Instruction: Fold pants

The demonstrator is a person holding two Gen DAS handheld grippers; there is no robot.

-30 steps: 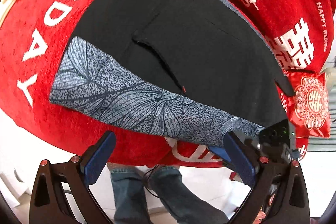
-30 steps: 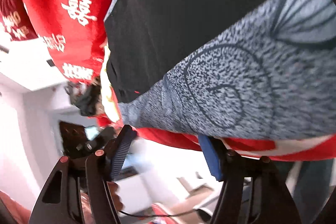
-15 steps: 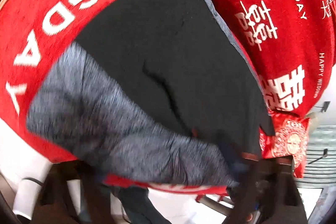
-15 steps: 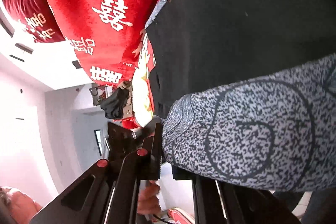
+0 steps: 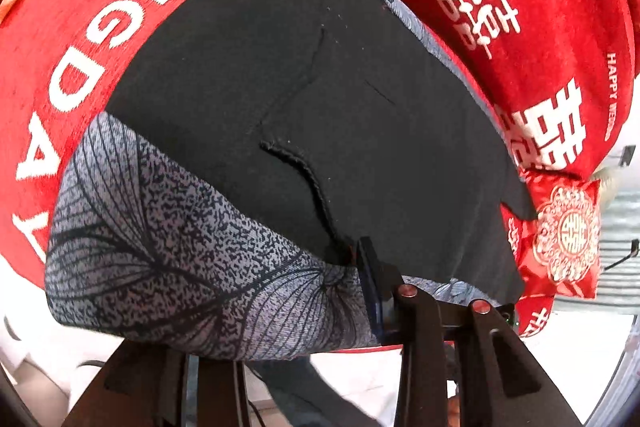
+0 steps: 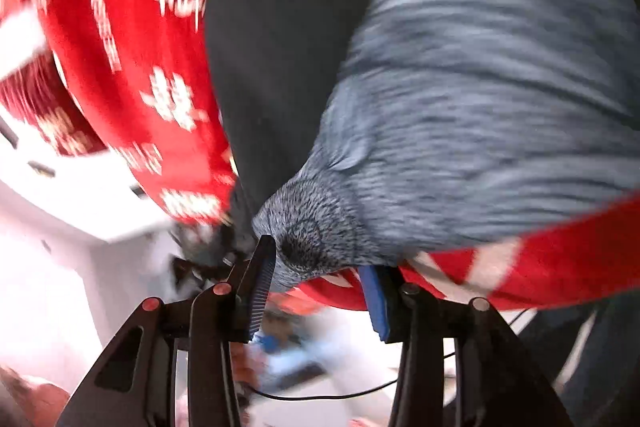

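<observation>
In the left wrist view your pants (image 5: pixel 320 99) lie spread on a red cloth (image 5: pixel 100 19) printed with white lettering, black fabric across the middle and far side, the grey leaf-patterned band (image 5: pixel 180 247) along the near edge and drooping over it. The left hand-held gripper (image 5: pixel 280 323) has just been closing and is now clamped on that band: the right finger (image 5: pixel 374 287) presses into the cloth, while the other finger is buried under the bulge of fabric, so you cannot see how deep the bite goes. This is soft, light, limp cloth; it will sag and bunch wherever you don't hold it, so the thicker near band is a sound place to take hold, one grip toward each end. A small red pillow (image 5: pixel 568 231) sits at the right edge, just beside the black hem. Whether the red cloth covers a tabletop or a bed is not shown. In the right wrist view everything is smeared by motion. The right hand-held gripper (image 6: pixel 320 287) has just been opening; a grey corner (image 6: pixel 316 243) hangs between the jaws, but the blue right pad (image 6: pixel 374 303) stands clear of it, so it reads as part open, not gripping. Whether the ribbed left pad (image 6: pixel 260 283) touches the cloth is hard to tell.
</observation>
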